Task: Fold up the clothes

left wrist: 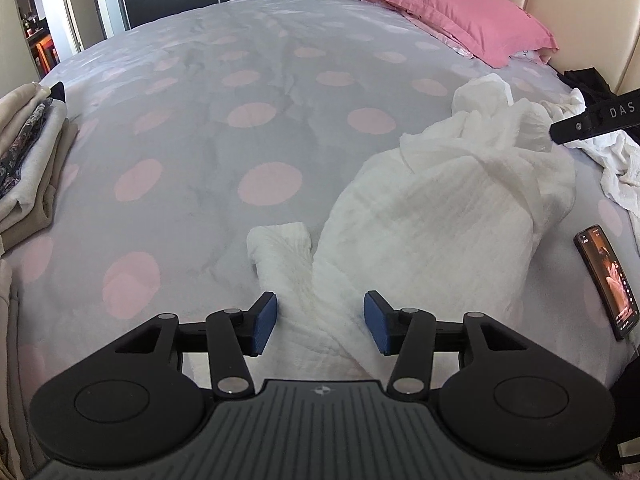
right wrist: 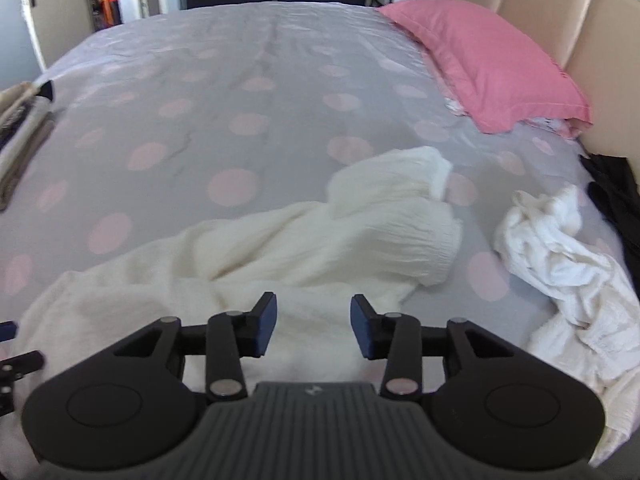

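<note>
Left claw (left wrist: 320, 323) is spread wide and gripping nothing, its blue pads either side of a narrow strip of the white garment (left wrist: 432, 216), which lies crumpled on the near right part of the polka-dot bed (left wrist: 224, 128). Right claw (right wrist: 313, 326) is just as wide and empty, hovering over the near edge of that same garment, with a second white bundle (right wrist: 560, 264) lying apart to the right. A stack of folded clothes (left wrist: 28, 160) sits at the left edge of the bed, a pink pillow (left wrist: 460, 12) far right, a phone (left wrist: 608, 280) near right
</note>
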Demonstrator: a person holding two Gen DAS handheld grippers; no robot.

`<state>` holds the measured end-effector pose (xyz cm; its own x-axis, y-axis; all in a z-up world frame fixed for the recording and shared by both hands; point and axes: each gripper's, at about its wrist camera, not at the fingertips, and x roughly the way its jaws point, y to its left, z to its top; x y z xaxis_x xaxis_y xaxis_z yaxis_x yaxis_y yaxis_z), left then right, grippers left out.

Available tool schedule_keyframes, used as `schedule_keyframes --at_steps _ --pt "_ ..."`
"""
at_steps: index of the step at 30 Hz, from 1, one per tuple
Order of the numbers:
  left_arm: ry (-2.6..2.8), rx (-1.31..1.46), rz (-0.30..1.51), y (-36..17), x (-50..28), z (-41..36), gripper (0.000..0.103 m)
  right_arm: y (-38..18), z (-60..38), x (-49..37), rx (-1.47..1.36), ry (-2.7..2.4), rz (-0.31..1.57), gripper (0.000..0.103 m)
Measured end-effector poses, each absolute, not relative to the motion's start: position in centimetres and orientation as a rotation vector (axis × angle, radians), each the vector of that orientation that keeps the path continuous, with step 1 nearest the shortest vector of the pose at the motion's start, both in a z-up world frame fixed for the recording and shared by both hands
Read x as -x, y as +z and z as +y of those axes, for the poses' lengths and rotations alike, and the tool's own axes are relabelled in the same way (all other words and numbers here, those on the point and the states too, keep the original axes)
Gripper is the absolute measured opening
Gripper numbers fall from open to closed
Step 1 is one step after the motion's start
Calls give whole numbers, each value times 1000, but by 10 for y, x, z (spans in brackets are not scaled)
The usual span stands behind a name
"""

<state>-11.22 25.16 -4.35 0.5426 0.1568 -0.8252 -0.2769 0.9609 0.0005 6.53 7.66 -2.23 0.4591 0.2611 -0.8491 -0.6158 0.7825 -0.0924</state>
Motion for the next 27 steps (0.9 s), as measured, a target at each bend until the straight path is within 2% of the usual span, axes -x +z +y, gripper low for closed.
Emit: schedule_keyframes --at_steps 2,4,7,12,16,24,26,27 --pt "255 144 966 -45 112 251 44 -21 86 -57 406 617 953 48" --pt "251 152 968 -46 112 250 26 -19 95 -48 393 675 955 48" --pt "240 162 969 -46 112 249 12 -20 106 -31 397 750 973 48" --pt "210 154 968 -37 115 247 14 -26 119 2 431 868 1015 48" --pt "170 114 976 -30 128 244 24 -32 130 33 485 966 1022 48" --pt "37 16 1049 -42 160 228 25 -52 139 75 592 1092 1047 48" --pt "-4 -30 1075 -49 164 221 28 -56 140 84 609 1117 1049 48" --pt "-24 -57 1085 -54 166 216 34 -57 141 88 620 1125 1047 48"
